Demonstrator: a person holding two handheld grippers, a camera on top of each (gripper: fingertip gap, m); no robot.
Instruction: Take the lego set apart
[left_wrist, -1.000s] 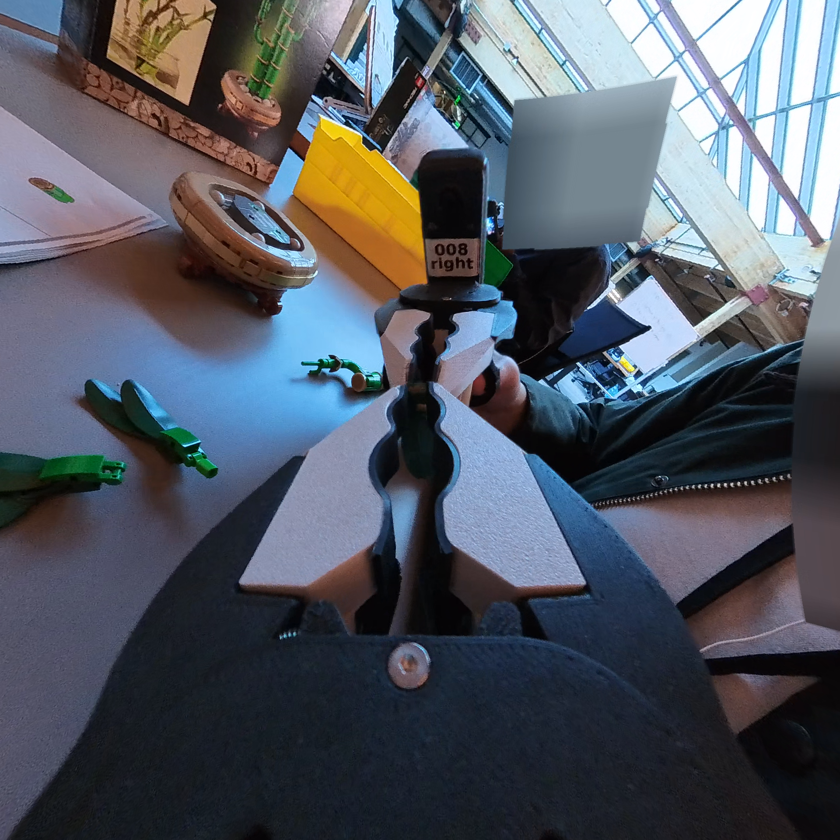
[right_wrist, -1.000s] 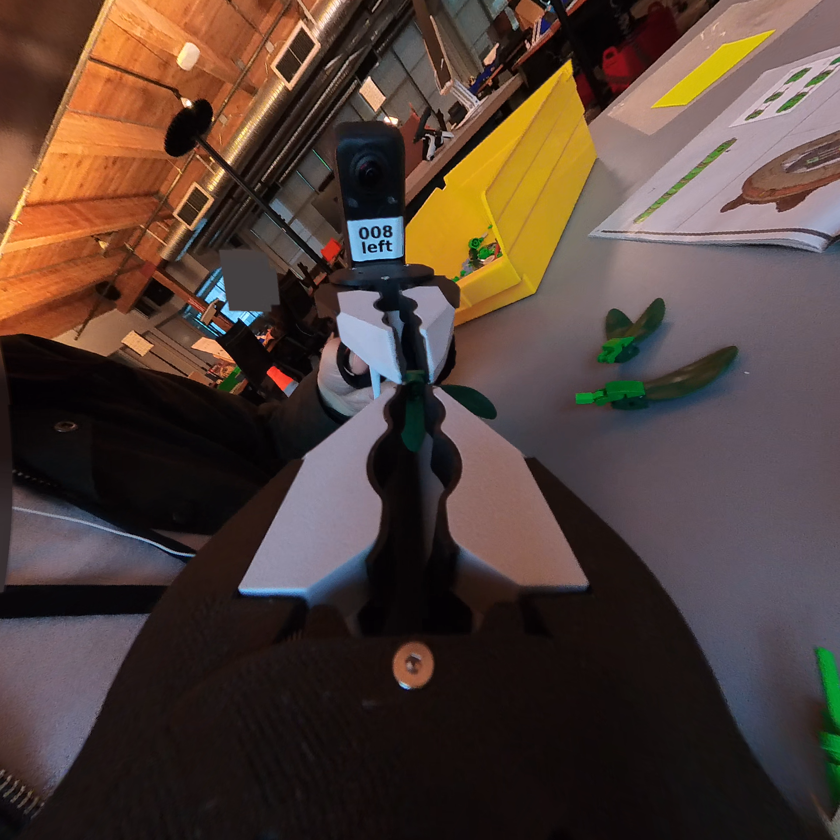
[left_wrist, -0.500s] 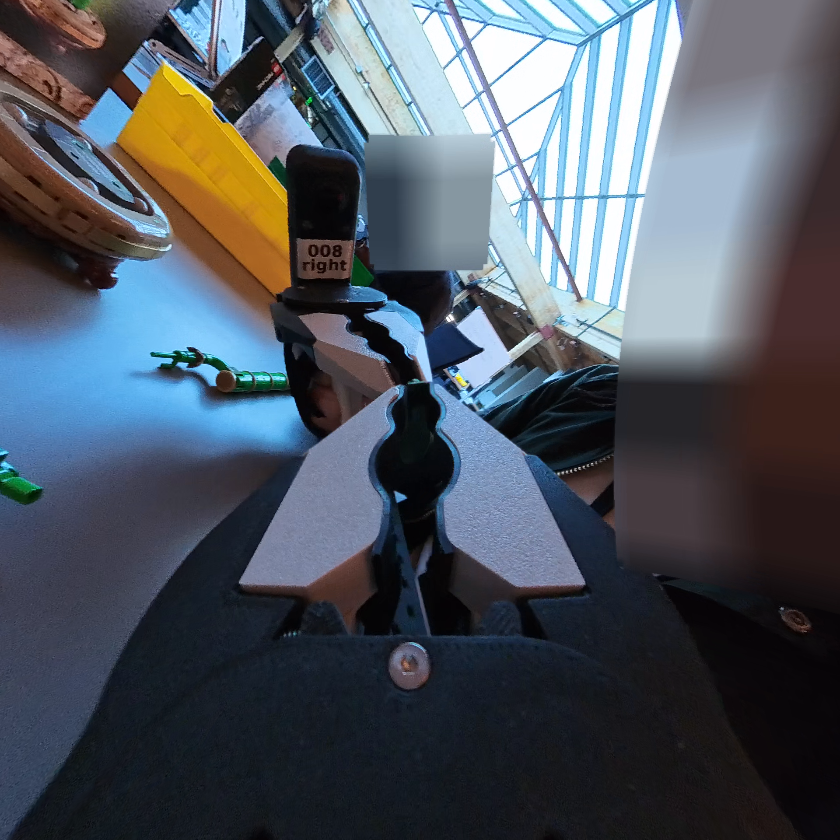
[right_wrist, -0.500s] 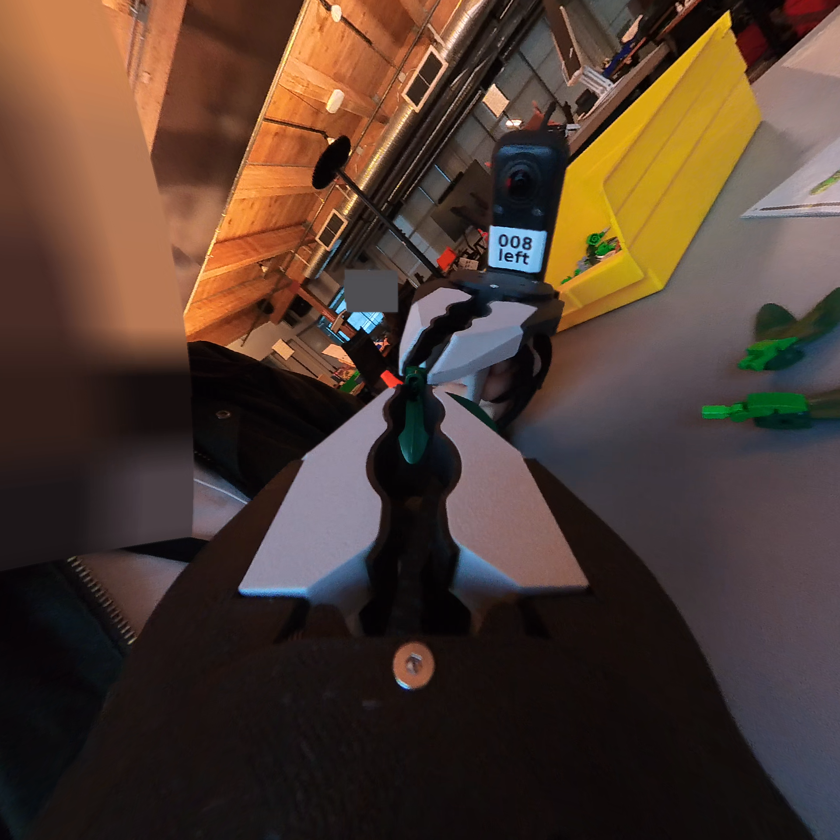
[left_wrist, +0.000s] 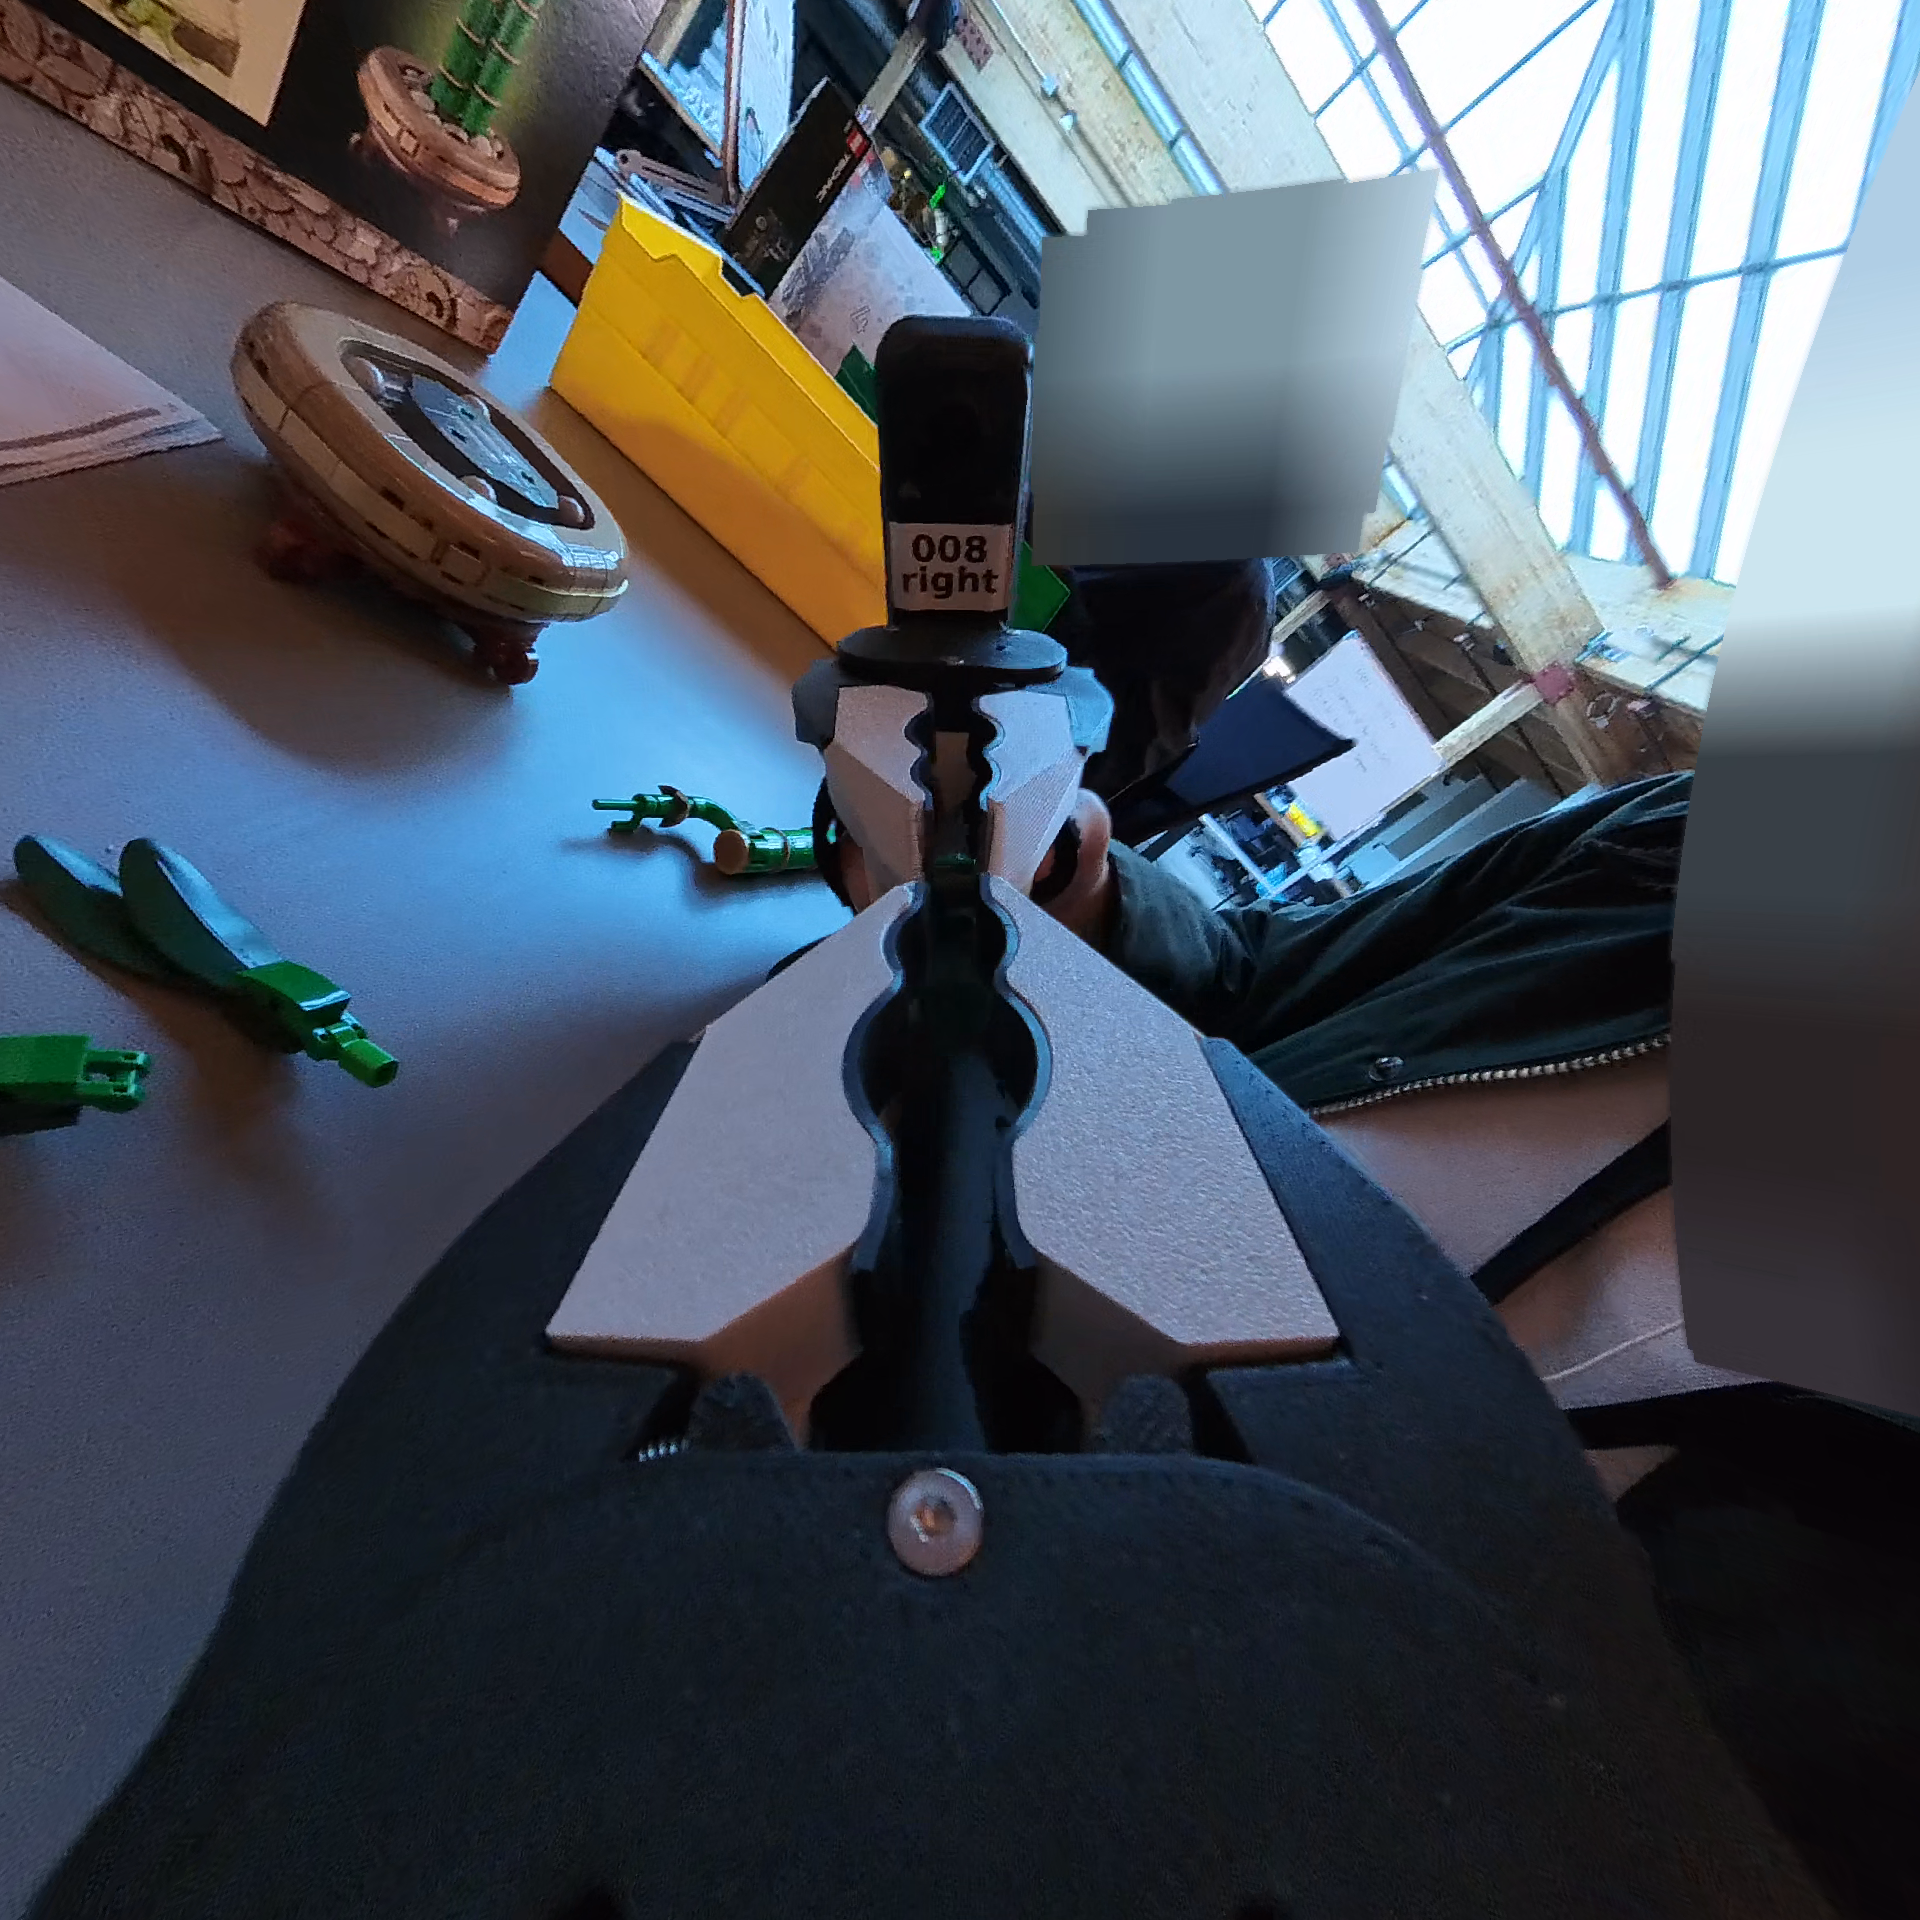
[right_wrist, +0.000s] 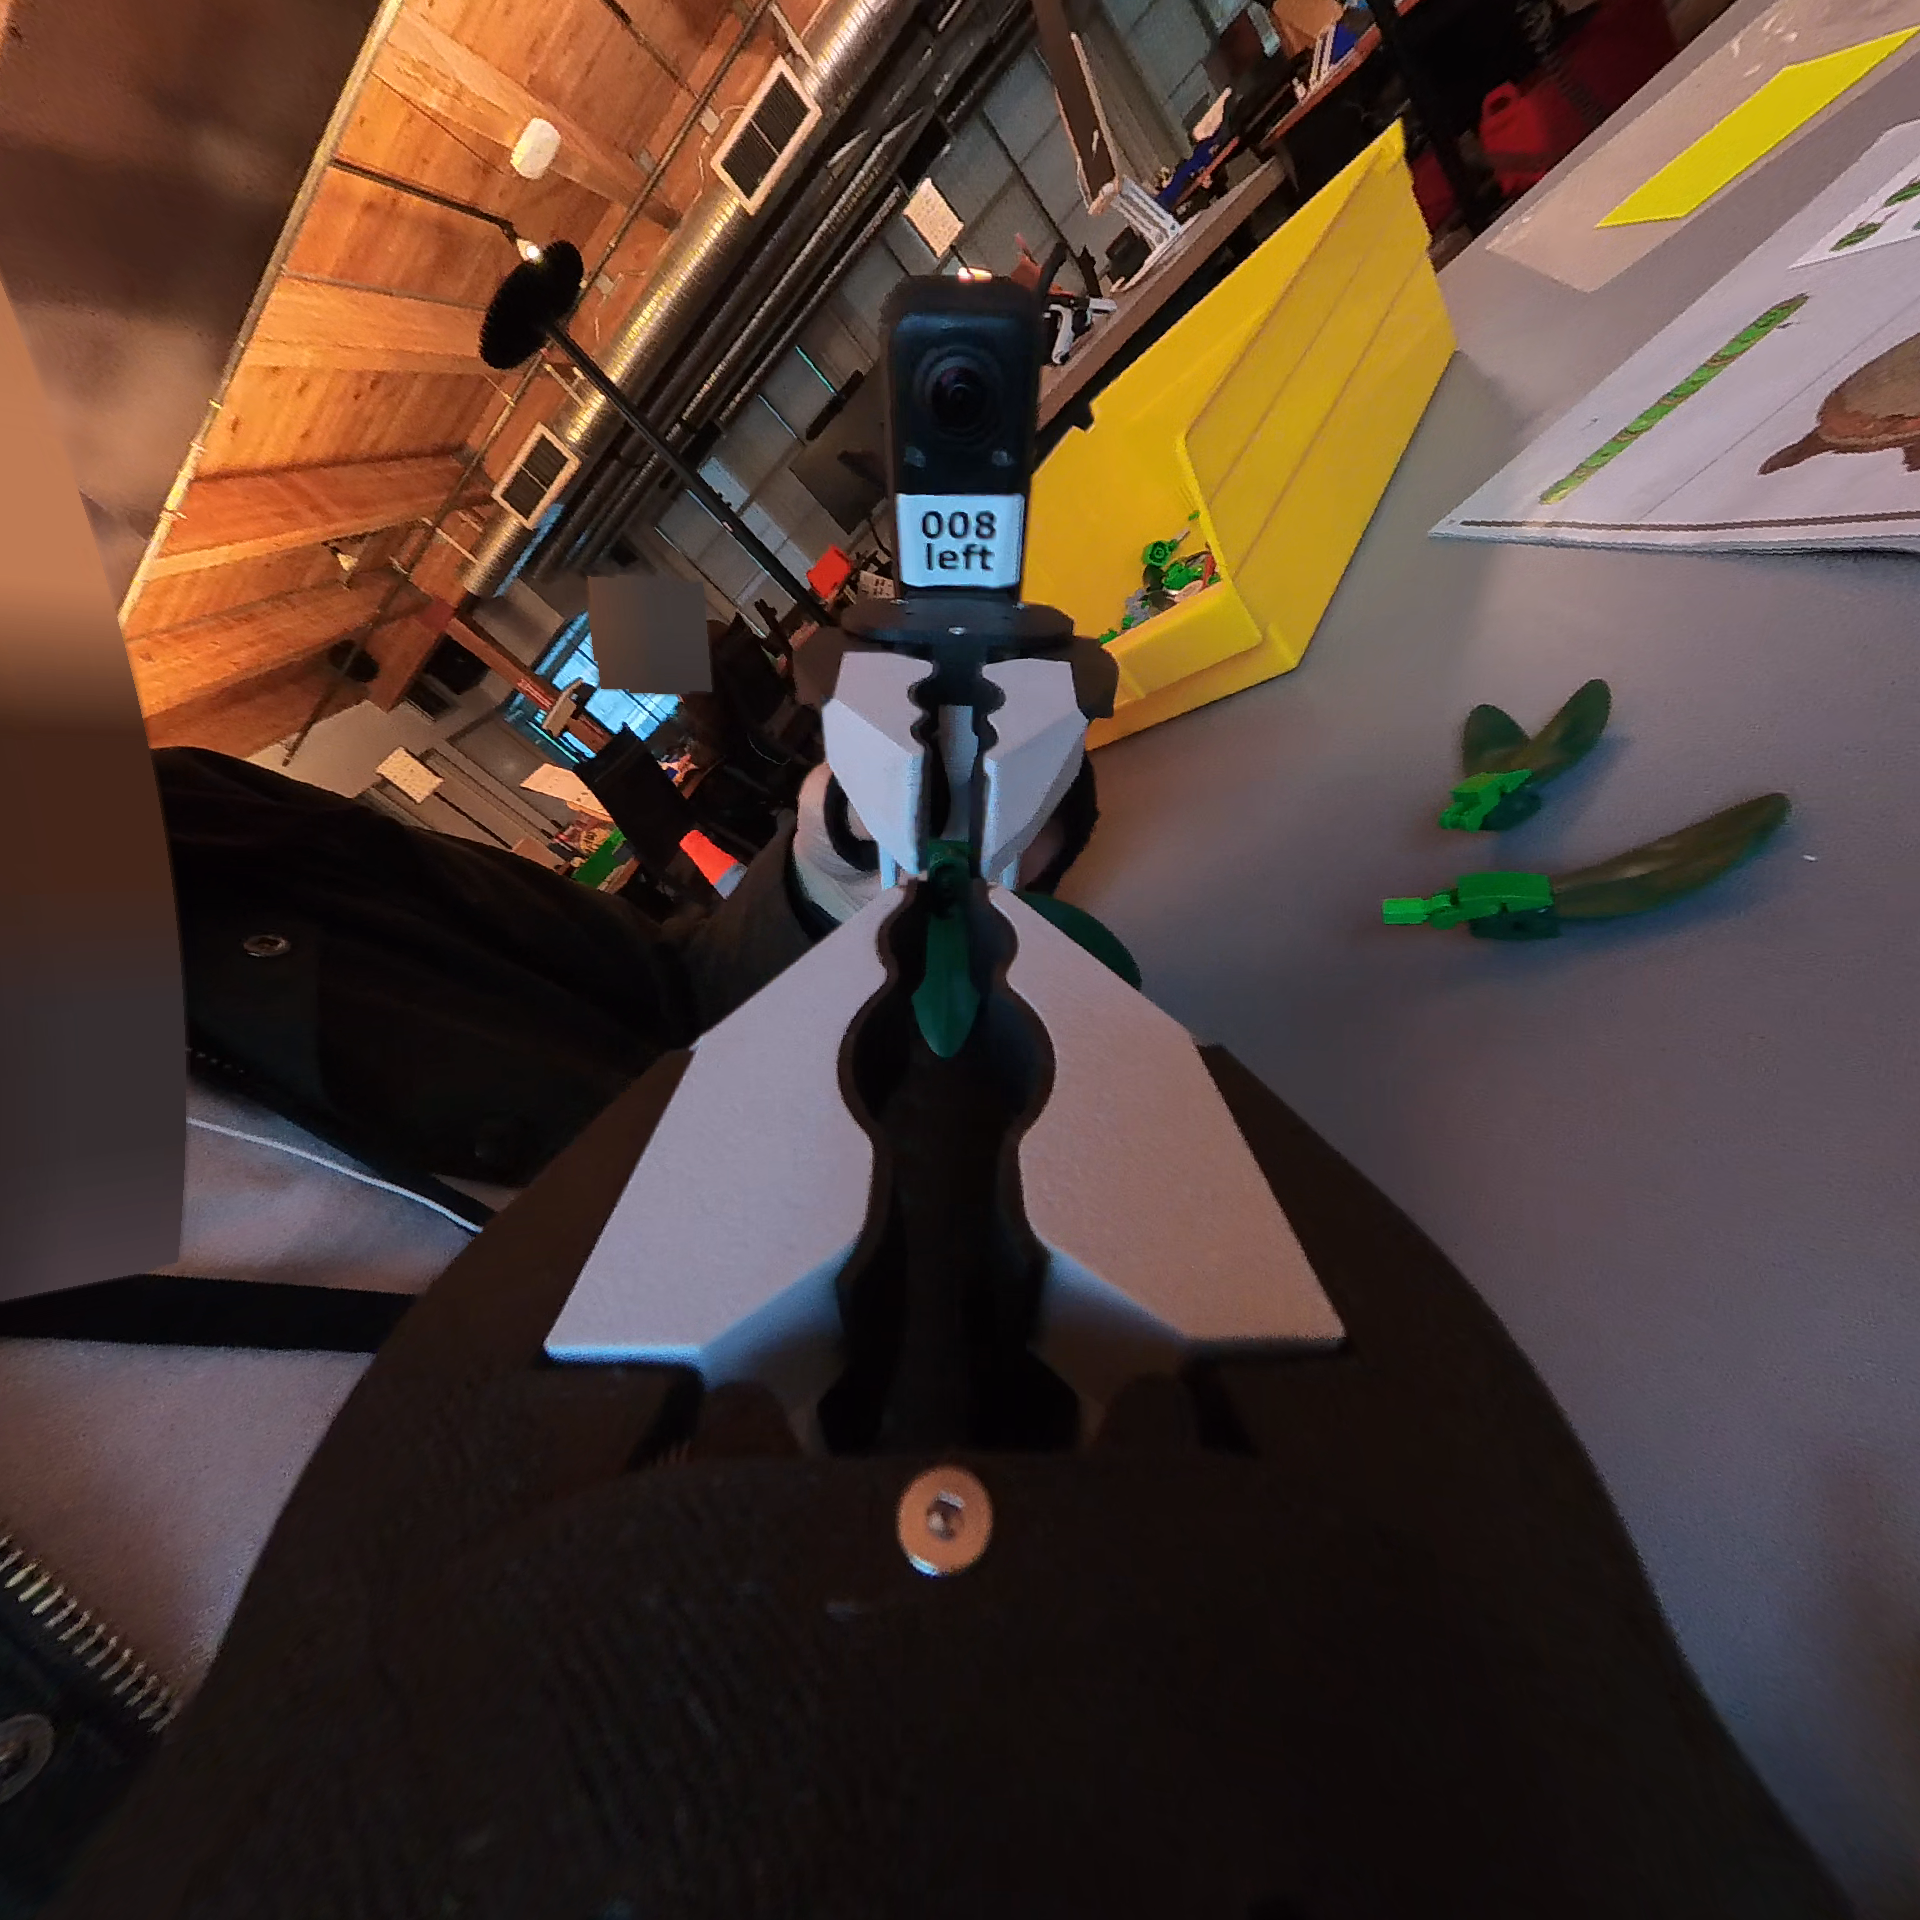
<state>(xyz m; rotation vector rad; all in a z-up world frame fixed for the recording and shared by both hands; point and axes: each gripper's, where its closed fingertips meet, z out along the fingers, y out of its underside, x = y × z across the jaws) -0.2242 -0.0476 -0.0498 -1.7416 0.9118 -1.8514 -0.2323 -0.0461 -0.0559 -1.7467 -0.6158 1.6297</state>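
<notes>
On my left, two dark green leaves (left_wrist: 197, 940) with a bright green clip lay flat on the grey table (left_wrist: 436, 914), and another green clip piece (left_wrist: 62, 1075) sat just beside them at the frame's edge. Behind them stood the round tan pot base (left_wrist: 426, 478) on its small dark feet, near the yellow bin (left_wrist: 717, 416) and the set's box (left_wrist: 312, 94). A short green stalk piece (left_wrist: 717, 831) lay between the base and my grippers.

In the middle, my left gripper (left_wrist: 954, 894) and my right gripper (right_wrist: 948, 883) met tip to tip above the table. Each was clamped on one end of the same small green leaf piece (right_wrist: 945, 997); the left held the clip end, the right the pointed leaf.

To the right in the right wrist view, two more leaf-and-clip pieces (right_wrist: 1590, 878) rested on the table, apart from the open instruction booklet (right_wrist: 1714, 447) beyond them.
</notes>
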